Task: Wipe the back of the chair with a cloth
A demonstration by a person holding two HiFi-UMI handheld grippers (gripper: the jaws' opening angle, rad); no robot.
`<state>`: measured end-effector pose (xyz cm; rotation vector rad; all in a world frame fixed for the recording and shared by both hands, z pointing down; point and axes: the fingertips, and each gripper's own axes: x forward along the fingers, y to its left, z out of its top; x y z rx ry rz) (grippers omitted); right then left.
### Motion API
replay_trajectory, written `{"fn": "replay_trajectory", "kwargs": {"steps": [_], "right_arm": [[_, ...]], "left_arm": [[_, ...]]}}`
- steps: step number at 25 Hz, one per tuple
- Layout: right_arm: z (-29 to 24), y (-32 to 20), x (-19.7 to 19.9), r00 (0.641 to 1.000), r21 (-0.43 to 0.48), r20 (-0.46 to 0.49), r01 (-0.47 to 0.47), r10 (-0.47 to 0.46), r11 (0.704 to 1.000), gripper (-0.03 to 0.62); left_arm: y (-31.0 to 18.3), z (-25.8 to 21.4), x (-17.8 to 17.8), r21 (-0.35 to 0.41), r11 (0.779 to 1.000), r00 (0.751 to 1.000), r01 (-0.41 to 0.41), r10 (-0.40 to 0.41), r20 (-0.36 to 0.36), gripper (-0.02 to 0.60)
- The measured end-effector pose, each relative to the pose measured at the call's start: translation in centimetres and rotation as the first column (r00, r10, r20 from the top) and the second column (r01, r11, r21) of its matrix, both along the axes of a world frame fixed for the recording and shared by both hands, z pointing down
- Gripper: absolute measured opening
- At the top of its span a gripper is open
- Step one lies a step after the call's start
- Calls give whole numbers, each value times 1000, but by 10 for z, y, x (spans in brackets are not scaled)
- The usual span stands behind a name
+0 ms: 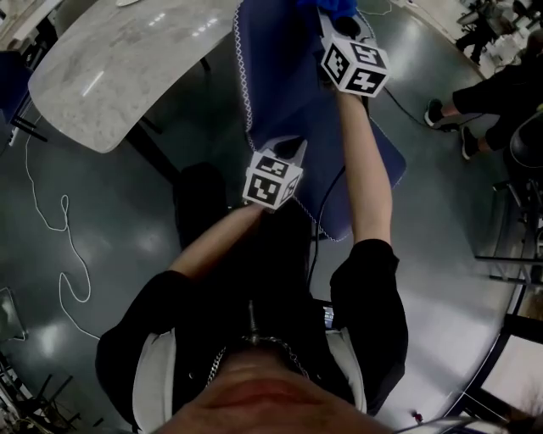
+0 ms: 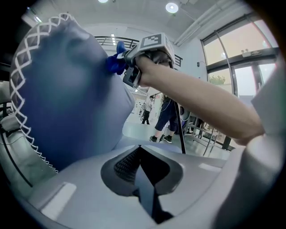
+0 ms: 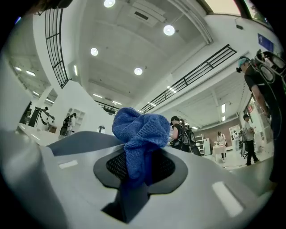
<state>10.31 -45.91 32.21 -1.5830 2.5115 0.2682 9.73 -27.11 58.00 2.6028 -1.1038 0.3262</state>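
The blue chair point(image 1: 288, 76) has a white stitched edge and stands in front of me. In the left gripper view its padded back point(image 2: 67, 98) fills the left side. My right gripper point(image 1: 337, 19) is shut on a bunched blue cloth point(image 3: 140, 129) and holds it against the upper part of the chair back; from the left that cloth point(image 2: 115, 62) touches the padding. My right gripper point(image 3: 138, 156) points up towards the ceiling. My left gripper point(image 1: 293, 151) hovers low beside the chair. In its own view my left gripper point(image 2: 139, 150) is shut on nothing.
A pale marble table point(image 1: 127, 59) stands to the chair's left on dark legs. A white cable point(image 1: 68, 246) winds over the grey floor at the left. A person's feet point(image 1: 441, 114) are at the right edge, and metal frames point(image 1: 509, 254) stand lower right.
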Motion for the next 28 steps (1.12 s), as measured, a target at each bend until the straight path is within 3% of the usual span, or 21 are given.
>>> {"fn": "replay_trajectory", "kwargs": {"steps": [6,28], "right_arm": [[-3,-19,-19,999,-31,-39,-7,5,999,100],[123,-17,-4,994,-212,-113,-39,15,977,100]], "left_arm": [[1,0,-2,2,1000,1000,4,-4,-2,2],[-1,12,-6,-20,1000,1000,6,-6,5,2]]}}
